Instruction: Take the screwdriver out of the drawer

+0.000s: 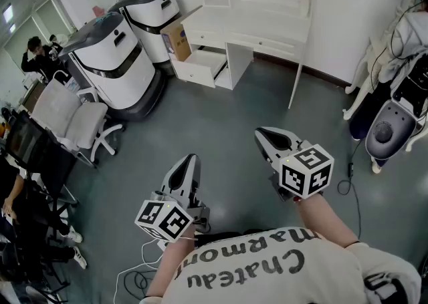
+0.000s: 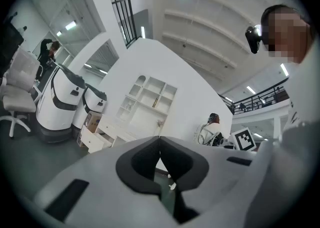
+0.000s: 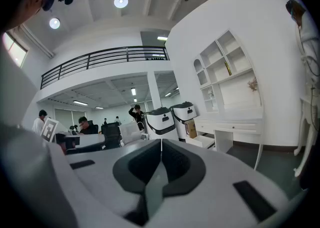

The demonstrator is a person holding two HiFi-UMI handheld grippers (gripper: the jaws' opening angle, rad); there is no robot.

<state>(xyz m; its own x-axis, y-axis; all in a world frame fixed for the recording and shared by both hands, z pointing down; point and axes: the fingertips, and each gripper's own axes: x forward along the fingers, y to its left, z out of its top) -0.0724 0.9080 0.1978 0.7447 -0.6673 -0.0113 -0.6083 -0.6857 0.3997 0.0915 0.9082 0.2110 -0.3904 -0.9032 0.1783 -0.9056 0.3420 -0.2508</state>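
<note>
Here, the left gripper (image 1: 190, 160) and the right gripper (image 1: 263, 133) are both held pressed together, empty. The drawer (image 1: 200, 67) is seen pulled out at the left end of the desk (image 1: 267, 29).

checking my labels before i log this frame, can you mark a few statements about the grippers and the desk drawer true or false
1. The left gripper and the right gripper are both shut with nothing between their jaws. True.
2. The drawer of the white desk is closed. False: it stands pulled open.
3. The right gripper reaches into the drawer. False: both grippers are well short of the desk, over the floor.
4. A cardboard box stands beside the desk, near the drawer. True.
</note>
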